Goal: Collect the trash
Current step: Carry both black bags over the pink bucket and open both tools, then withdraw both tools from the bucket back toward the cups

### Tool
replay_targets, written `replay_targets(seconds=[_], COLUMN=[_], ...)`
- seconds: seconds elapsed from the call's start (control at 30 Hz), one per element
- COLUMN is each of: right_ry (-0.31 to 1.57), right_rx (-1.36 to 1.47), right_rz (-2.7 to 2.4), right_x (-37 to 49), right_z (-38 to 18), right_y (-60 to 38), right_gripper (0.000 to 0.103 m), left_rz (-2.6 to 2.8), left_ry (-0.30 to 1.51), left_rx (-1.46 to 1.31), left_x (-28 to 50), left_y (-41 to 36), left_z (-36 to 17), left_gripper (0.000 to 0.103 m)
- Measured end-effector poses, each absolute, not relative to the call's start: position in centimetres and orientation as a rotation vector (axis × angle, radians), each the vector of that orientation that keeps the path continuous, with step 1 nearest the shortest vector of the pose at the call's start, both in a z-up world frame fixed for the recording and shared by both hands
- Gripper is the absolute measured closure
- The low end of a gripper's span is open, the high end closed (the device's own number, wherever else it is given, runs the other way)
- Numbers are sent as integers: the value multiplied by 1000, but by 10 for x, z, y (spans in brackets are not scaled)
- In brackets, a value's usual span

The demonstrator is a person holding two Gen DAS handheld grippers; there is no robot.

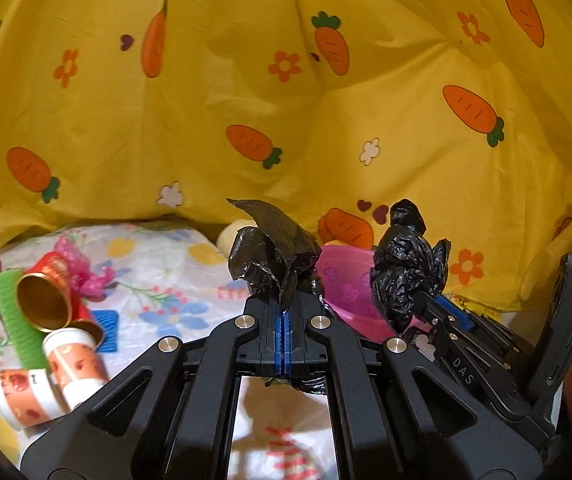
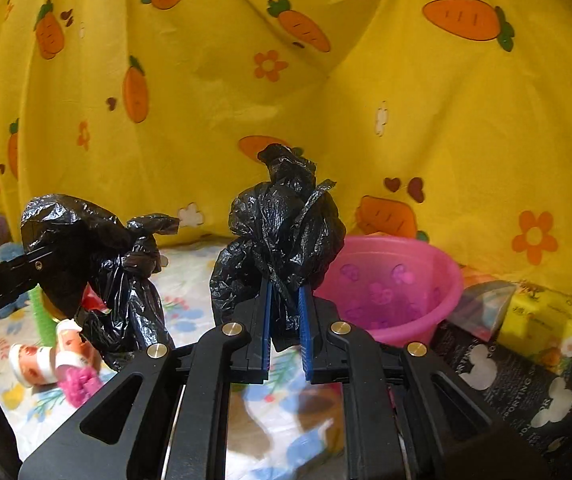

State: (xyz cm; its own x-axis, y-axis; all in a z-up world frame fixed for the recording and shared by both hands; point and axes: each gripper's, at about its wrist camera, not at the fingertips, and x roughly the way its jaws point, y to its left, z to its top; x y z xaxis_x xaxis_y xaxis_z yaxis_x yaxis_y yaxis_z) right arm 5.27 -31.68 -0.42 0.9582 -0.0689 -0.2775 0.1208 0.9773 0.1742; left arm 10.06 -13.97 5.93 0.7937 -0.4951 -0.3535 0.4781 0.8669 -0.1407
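Note:
Both grippers hold a crumpled black trash bag above a floral sheet. In the left wrist view my left gripper [image 1: 284,312] is shut on one bunch of the black bag [image 1: 274,252]. To its right my right gripper [image 1: 421,300] grips another bunch [image 1: 405,264]. In the right wrist view my right gripper [image 2: 286,300] is shut on the black bag [image 2: 282,232], and the left gripper [image 2: 46,258] pinches the bag's other part [image 2: 102,264] at the left. Paper cups [image 1: 46,356] and a red cup with gold lining [image 1: 48,300] lie on the sheet at the left.
A pink plastic bin [image 2: 393,288] stands behind the bag, also seen as the pink bin [image 1: 345,288] between the grippers. A yellow carrot-print cloth [image 1: 286,100] hangs behind everything. A green strip [image 1: 14,320] and pink scraps [image 2: 80,384] lie by the cups. Black printed packaging [image 2: 517,384] lies at the right.

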Motion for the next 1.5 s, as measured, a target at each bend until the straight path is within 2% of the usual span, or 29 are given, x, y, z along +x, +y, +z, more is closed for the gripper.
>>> replay_targets(seconds=[0.47,1.23,1.43,1.5], right_ry=[273,324,326,327], right_rx=[221,229,241,249], right_rz=[-223,-275,-279,-277], right_x=[91,126,130,131], right_z=[-8,-21,-24,-25], right_y=[-371,-392,-397,-400], right_gripper=[90,89,78,67], left_rz=[-607,-630,-665,-675], left_ry=[445,520,573,580], left_rx=[-49,-58,-98,-86], left_x=[175,215,222,222], left_y=[-226,-267,-270,-272], left_z=[43,10,4,3], left_gripper=[103,103,103,101])
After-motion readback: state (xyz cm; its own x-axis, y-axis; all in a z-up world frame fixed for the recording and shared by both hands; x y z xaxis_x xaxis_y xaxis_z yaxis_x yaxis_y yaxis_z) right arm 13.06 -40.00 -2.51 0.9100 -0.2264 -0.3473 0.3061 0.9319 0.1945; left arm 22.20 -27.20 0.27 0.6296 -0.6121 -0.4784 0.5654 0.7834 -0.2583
